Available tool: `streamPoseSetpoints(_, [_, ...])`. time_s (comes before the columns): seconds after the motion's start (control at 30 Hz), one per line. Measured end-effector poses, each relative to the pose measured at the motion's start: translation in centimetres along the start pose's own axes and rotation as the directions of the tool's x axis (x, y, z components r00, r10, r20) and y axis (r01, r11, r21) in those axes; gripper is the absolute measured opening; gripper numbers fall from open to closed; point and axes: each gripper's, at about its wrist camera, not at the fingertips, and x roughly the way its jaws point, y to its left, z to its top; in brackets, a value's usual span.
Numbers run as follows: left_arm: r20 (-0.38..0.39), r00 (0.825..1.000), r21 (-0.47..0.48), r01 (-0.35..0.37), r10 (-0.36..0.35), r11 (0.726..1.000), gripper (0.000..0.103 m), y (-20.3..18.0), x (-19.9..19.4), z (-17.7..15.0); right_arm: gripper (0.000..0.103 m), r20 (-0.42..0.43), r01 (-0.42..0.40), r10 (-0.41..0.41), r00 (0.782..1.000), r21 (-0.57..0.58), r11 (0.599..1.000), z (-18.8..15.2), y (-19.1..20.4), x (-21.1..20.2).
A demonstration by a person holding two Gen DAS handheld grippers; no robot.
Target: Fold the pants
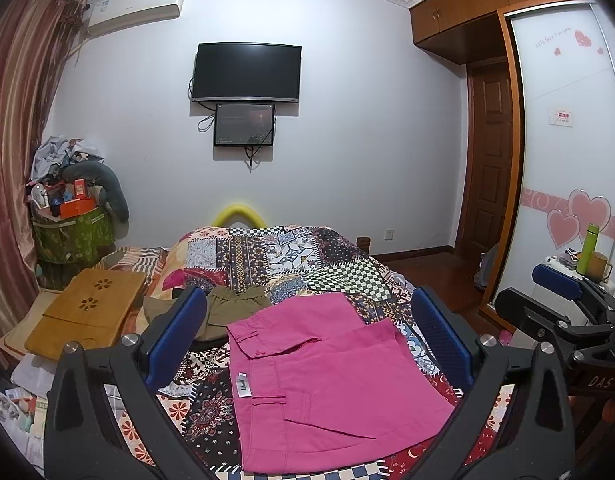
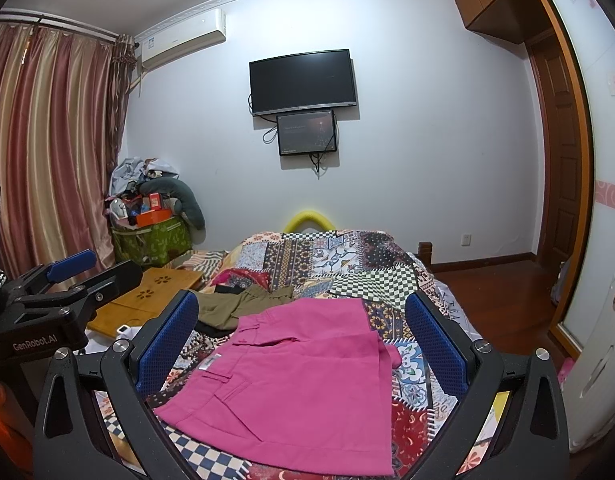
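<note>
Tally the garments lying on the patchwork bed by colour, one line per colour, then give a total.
Pink pants: 1
Olive-green garment: 1
Total: 2

A dark scrap beside the olive one is too hidden to count.

Pink pants lying folded on the bed

The pants are sitting in the lower middle of the left wrist view, folded into a compact, roughly rectangular stack with layers overlapping; the waistband is running down the left side, showing belt loops and a small white label, while an upper folded layer is angling across toward the right. In the right wrist view the pants are filling the lower centre, lying flat, with the waistband slanting from upper middle to lower left and the nearest edge reaching the bottom.
</note>
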Motion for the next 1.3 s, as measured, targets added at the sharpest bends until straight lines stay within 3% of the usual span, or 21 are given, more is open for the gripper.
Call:
streamPoseSetpoints(0.5, [-0.021,1.000,0.000,0.004,-0.004,1.000,0.103,0.0,1.3,-0.2,0.103,-0.012,0.003,-0.003,1.000,0.009,1.000,0.2,-0.8,0.6])
streamPoseSetpoints(0.67, [-0.058,0.998,-0.006,0.003,-0.003,1.000,0.103,0.5,3.2,-0.5,0.103,-0.040,0.005,-0.004,0.999,0.010,1.000,0.0,-0.8,1.7])
streamPoseSetpoints(0.83, [-0.150,0.988,-0.024,0.037,-0.040,0.999,0.103,1.7,6.9,-1.2,0.103,-0.079,0.011,-0.009,0.997,0.024,1.000,-0.8,-1.9,3.7])
streamPoseSetpoints(1.07, [-0.321,0.947,-0.081,-0.017,-0.010,0.997,0.103,5.0,14.5,-3.7,0.103,-0.173,0.053,-0.044,0.984,0.047,0.997,-3.1,-4.3,8.6])
streamPoseSetpoints(1.23, [-0.443,0.896,-0.078,-0.072,0.030,0.994,0.103,7.9,19.6,-6.0,0.103,-0.261,0.092,-0.079,0.962,0.036,0.995,-5.0,-6.4,11.8])
streamPoseSetpoints(1.3, [-0.488,0.872,-0.080,-0.083,0.033,0.993,0.094,9.0,21.3,-6.8,0.103,-0.310,0.098,-0.083,0.947,0.033,0.995,-5.9,-7.5,13.3])
